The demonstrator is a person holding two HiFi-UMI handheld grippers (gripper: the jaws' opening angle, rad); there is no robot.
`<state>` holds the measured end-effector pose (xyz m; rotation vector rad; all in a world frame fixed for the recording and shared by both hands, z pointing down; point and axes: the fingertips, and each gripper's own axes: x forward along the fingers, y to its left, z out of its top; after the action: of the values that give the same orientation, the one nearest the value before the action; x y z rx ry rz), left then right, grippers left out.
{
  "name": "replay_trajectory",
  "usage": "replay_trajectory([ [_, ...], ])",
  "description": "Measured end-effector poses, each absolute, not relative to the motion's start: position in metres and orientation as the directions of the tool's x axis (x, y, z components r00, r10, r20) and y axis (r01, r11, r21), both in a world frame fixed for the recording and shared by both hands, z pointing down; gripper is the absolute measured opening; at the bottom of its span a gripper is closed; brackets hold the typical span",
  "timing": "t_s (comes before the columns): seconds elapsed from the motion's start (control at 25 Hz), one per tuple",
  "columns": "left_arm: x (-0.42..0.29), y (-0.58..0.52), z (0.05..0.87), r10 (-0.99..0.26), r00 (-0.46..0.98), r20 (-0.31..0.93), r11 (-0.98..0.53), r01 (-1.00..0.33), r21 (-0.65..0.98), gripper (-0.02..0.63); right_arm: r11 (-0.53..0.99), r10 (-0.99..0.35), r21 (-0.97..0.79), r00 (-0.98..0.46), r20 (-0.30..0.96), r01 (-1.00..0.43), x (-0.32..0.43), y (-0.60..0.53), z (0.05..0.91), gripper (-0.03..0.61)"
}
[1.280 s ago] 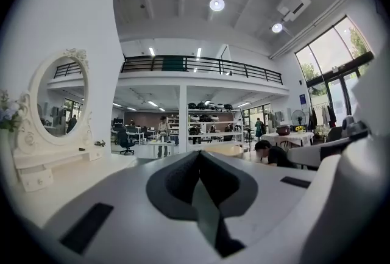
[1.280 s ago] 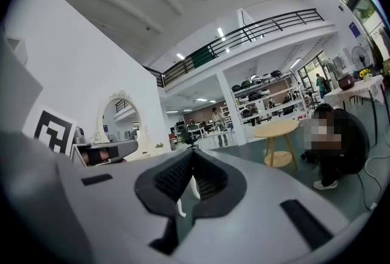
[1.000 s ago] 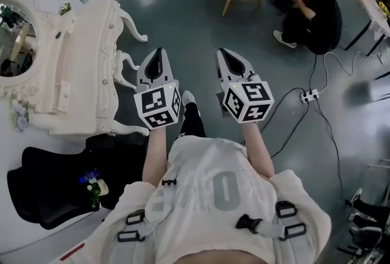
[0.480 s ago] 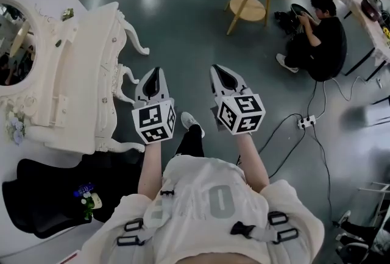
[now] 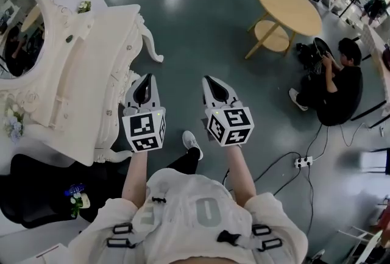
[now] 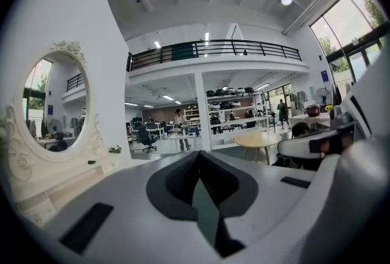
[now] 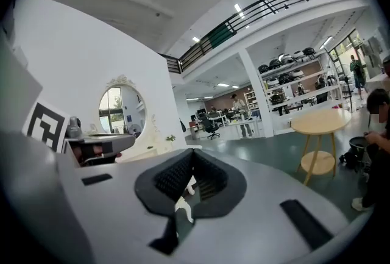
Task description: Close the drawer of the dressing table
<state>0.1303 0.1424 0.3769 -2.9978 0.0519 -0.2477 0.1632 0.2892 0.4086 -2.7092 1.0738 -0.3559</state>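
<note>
The white dressing table (image 5: 91,74) with its oval mirror (image 5: 18,25) stands at the left of the head view. A small drawer (image 5: 60,104) on its top unit juts out a little. My left gripper (image 5: 146,78) hangs shut and empty just off the table's front edge, beside a curved leg. My right gripper (image 5: 209,80) is level with it over the floor, jaws together, holding nothing. In the left gripper view the mirror (image 6: 52,107) and table top (image 6: 61,186) show at the left. The right gripper view has the mirror (image 7: 119,110) further off.
A round wooden table (image 5: 289,10) stands at the back right, with a person (image 5: 338,83) sitting on the floor beside it. A power strip (image 5: 303,162) and cables lie on the floor at right. A black chair (image 5: 36,189) sits by the near left.
Both grippers have travelled together toward the dressing table; it now lies larger and closer beside the left gripper. Both stay shut and empty.
</note>
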Motion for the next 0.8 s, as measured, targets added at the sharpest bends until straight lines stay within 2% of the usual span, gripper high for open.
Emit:
replay_trajectory([
  [0.16, 0.163, 0.085, 0.365, -0.131, 0.982, 0.135, -0.989, -0.12, -0.082, 0.019, -0.677, -0.732, -0.249, 0.667, 0.138, -0.692, 0.215, 0.239, 0.398, 0.008],
  [0.52, 0.191, -0.07, 0.343, -0.404, 0.913, 0.055, -0.912, -0.397, -0.102, 0.02, -0.516, -0.853, -0.11, 0.497, 0.161, -0.85, 0.286, 0.071, 0.362, 0.008],
  [0.8, 0.131, -0.174, 0.329, -0.658, 0.753, 0.026, -0.751, -0.653, -0.1, 0.02, -0.24, -0.966, -0.095, 0.229, 0.117, -0.966, 0.261, -0.063, 0.338, 0.008],
])
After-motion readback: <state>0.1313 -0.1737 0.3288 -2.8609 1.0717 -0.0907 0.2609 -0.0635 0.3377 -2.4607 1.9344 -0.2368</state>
